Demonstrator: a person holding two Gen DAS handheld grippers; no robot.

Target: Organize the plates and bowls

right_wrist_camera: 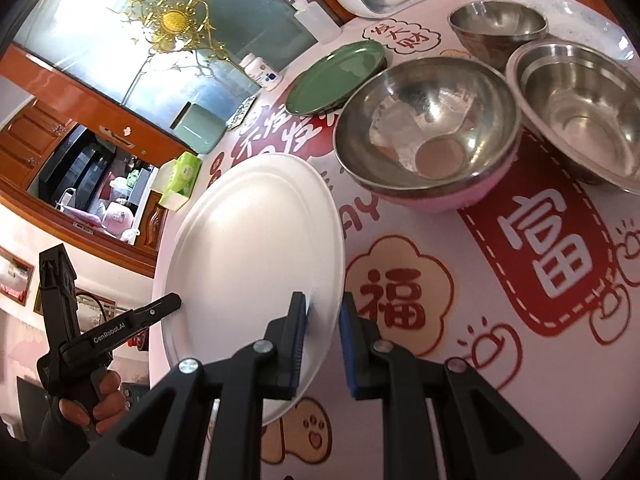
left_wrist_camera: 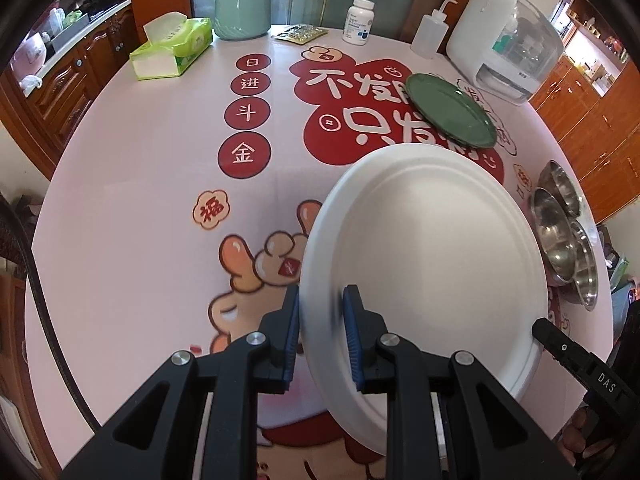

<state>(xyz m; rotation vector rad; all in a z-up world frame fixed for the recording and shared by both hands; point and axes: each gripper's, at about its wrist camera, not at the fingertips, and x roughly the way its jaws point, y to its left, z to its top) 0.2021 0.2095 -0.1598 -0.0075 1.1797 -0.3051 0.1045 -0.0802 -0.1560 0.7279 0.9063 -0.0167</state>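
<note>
Tissue pack [left_wrist_camera: 172, 49], green jar [left_wrist_camera: 242, 6], pill bottle [left_wrist_camera: 359, 21]

Both views are bright and lit evenly by daylight. Glare falls on the steel bowls [right_wrist_camera: 430, 128] and on the green plate [left_wrist_camera: 452, 110]. The white plate [left_wrist_camera: 424, 256] is smeared by motion blur at the edge near the jaws. The fisheye lens curves the counter [left_wrist_camera: 140, 220] strongly, and the corners are dark.
</note>
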